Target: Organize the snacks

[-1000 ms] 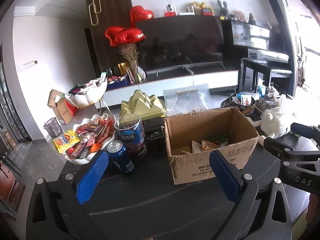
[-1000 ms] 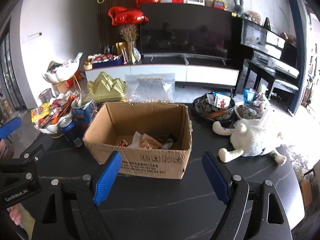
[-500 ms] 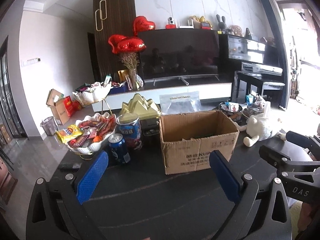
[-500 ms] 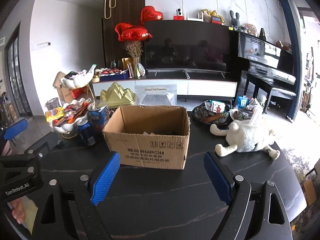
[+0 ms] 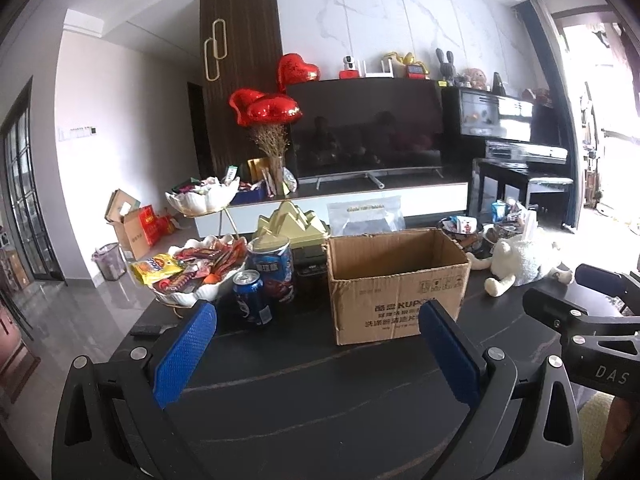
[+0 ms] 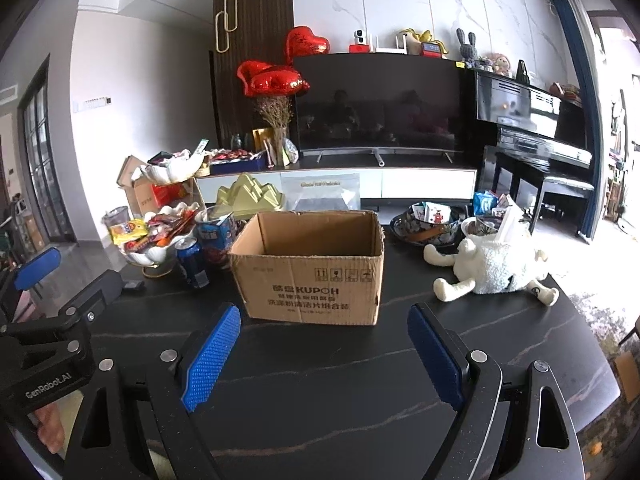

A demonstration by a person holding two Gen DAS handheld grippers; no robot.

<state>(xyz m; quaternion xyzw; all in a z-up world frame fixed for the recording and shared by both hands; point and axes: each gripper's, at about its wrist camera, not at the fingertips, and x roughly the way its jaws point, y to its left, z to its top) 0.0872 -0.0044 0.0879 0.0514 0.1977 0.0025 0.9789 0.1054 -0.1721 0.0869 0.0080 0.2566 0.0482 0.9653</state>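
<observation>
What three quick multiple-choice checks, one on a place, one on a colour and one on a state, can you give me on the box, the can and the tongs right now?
1. Where does the blue drink can stand relative to the cardboard box?
A. Inside the box
B. On the table to the box's left, in front of the blue canister
C. Beside the plush toy

2. What colour are the pads on both tongs?
A. Blue
B. Red
C. Yellow

3. What state are the right tongs in?
A. Shut on the can
B. Shut on the box flap
C. Open, nothing between the pads

Answers:
1. B: the left wrist view shows the can on the dark table, left of the box and near the snack dish.
2. A: blue textured pads show on the right tongs, and likewise on the left tongs.
3. C: the pads stand wide apart over bare table, short of the box.
</observation>
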